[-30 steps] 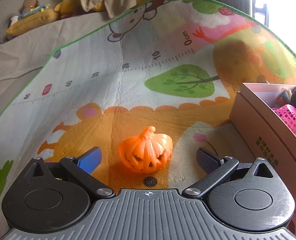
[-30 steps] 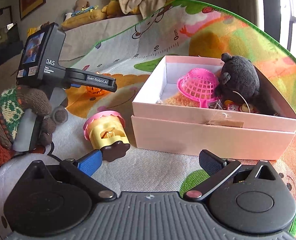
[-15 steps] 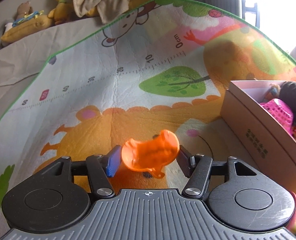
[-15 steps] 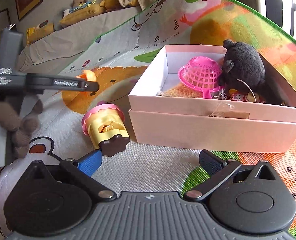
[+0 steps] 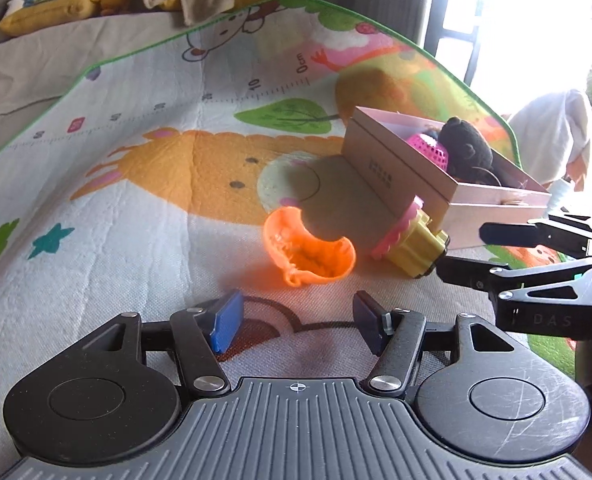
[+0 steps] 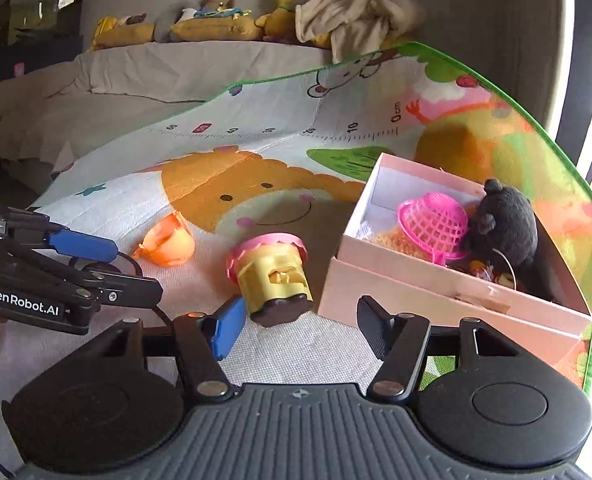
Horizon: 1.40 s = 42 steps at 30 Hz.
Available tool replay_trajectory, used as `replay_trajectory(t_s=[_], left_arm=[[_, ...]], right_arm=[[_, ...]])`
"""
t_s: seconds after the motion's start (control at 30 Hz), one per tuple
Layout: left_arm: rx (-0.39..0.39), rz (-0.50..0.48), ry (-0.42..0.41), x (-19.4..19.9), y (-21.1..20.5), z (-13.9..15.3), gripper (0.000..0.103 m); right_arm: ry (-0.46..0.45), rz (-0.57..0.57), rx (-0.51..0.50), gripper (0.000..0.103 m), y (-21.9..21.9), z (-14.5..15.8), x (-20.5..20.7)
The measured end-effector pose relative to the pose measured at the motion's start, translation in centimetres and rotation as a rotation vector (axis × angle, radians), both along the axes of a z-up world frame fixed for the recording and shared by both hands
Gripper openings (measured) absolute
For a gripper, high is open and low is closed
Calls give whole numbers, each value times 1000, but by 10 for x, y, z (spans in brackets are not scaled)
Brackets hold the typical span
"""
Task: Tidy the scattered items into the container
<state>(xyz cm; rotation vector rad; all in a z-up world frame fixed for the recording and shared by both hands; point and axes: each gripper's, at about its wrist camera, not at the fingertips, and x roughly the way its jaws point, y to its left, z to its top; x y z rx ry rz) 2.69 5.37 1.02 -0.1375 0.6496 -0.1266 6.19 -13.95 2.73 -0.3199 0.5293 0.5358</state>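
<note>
The orange pumpkin toy lies tipped over on the play mat, hollow side up, just ahead of my open, empty left gripper. It also shows in the right wrist view. A pink and yellow cupcake toy lies on its side beside the pink cardboard box, just ahead of my open, empty right gripper. The cupcake toy and box also show in the left wrist view. The box holds a pink net scoop and a dark plush toy.
The play mat lies over a bed or couch with a beige sheet. Plush toys and a crumpled cloth line the back edge. The mat's green border runs close behind the box. A bright window is at the right.
My left gripper held the pumpkin half a second ago; now it is open and the pumpkin lies on the mat nearer the box. The right gripper has moved closer to the cupcake toy.
</note>
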Motion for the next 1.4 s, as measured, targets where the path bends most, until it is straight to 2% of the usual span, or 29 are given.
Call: replay_trajectory(t_s=[0.07,0.2,0.3,0.33,0.5,0.67,0.8,0.9,1.07,1.13,1.23,1.27,1.4], left_arm=[[-11,3,-17,-1,2,0,81],[-44,25,-32,-4,8,-5,86],[-64,36,-60,-7,11,-5,94],[-62,32,-67,-8,10,-5,94],[-78,31,-68,-7,11,-7,94],[-103,38,-65,-7,15,-8,95],[-96,43,-73,-9,14,-8,95],[-96,46,-71,-9,14,-8,95],[-90,52,-67,-9,14,-8,96],[-92,55,-62,-8,14,-8,96],[-93,55,-56,-8,15,-9,96],[-92,55,-55,-8,15,-9,96],[-84,54,-49,-7,14,-9,96]], right_arm=[[-26,15,-38,62,11,-1,-3],[-40,51,-117,58,30,-7,0],[-37,47,-166,47,40,-13,4],[-37,49,-179,38,41,-13,5],[4,100,-218,38,24,6,-4],[81,162,-345,38,-10,31,-23],[116,203,-456,38,-23,32,-35],[85,208,-486,38,-23,29,-39],[60,190,-400,54,-22,33,-31],[50,173,-365,57,-26,35,-31],[38,131,-317,75,-38,37,-35],[50,119,-298,78,-44,37,-37],[147,110,-218,81,-63,27,-47]])
